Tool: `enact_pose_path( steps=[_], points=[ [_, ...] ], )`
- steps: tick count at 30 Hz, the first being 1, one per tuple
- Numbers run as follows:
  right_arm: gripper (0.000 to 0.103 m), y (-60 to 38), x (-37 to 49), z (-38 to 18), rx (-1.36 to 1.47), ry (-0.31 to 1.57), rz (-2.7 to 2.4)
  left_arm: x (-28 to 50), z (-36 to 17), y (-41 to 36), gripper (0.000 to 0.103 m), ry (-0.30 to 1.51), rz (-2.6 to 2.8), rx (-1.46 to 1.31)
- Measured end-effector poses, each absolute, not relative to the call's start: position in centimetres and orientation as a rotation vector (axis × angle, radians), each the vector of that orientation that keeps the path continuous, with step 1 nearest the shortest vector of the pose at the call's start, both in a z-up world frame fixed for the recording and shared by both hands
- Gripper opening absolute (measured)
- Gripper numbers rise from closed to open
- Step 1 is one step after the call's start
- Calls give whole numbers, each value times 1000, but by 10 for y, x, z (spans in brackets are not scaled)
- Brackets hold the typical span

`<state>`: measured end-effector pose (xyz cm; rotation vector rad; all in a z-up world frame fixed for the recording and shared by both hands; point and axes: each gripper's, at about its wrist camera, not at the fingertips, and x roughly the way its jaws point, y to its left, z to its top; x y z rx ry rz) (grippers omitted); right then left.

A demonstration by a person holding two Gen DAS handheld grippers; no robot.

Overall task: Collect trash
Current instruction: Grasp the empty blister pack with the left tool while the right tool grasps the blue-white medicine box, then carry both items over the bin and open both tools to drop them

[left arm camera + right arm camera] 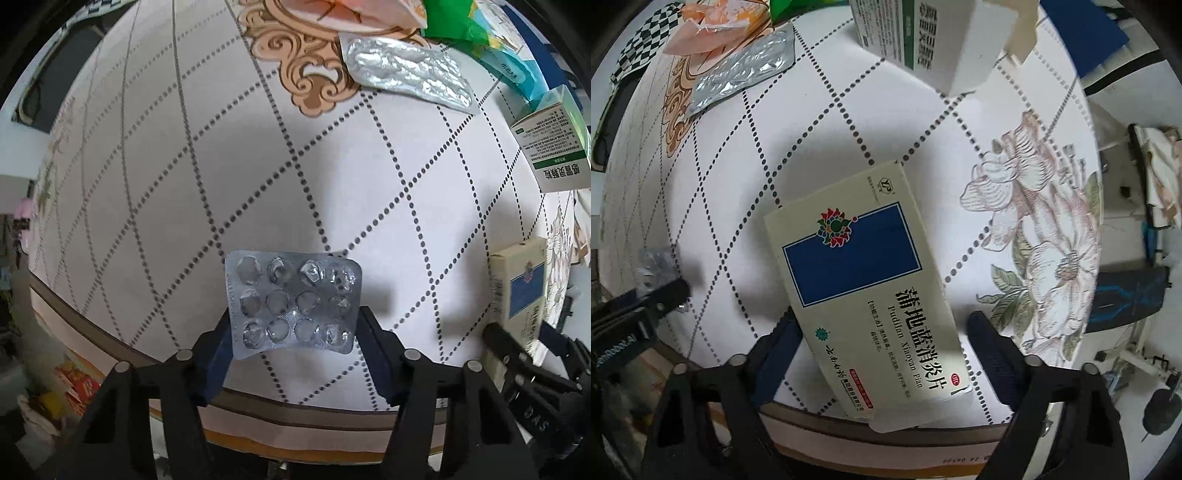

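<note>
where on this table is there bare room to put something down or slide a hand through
The widest bare patch of the table runs left of the blister pack and below the foil sachet. A smaller gap lies between the blue and cream medicine box and the printed flower. The far edge is crowded: foil sachet, pink wrapper, green packaging, green and white box.

The green packet [454, 18] and orange wrapper [369, 11] run off the top edge in the left wrist view. In the right wrist view the blister pack [655, 264] is blurred, partly behind the left tool [670, 291].
</note>
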<state>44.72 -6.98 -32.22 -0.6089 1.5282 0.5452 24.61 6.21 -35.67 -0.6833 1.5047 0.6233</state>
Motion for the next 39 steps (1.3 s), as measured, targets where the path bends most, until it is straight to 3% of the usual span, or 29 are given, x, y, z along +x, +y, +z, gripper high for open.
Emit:
enact_pose_path(
  steps=[12, 19, 27, 33, 39],
  points=[
    [83, -96, 442, -301, -462, 1545, 459, 251, -331, 61, 58, 1463, 662, -538],
    [83, -106, 431, -277, -431, 1493, 494, 244, -285, 43, 58, 1370, 650, -474],
    [82, -110, 361, -234, -358, 1409, 501, 204, -225, 41, 58, 1236, 620, -424],
    [82, -109, 296, -195, -262, 1349, 485, 157, -201, 43, 58, 1155, 535, -356],
    [82, -115, 220, -192, -192, 1320, 433, 90, -195, 30, 58, 1132, 430, -314]
  ],
)
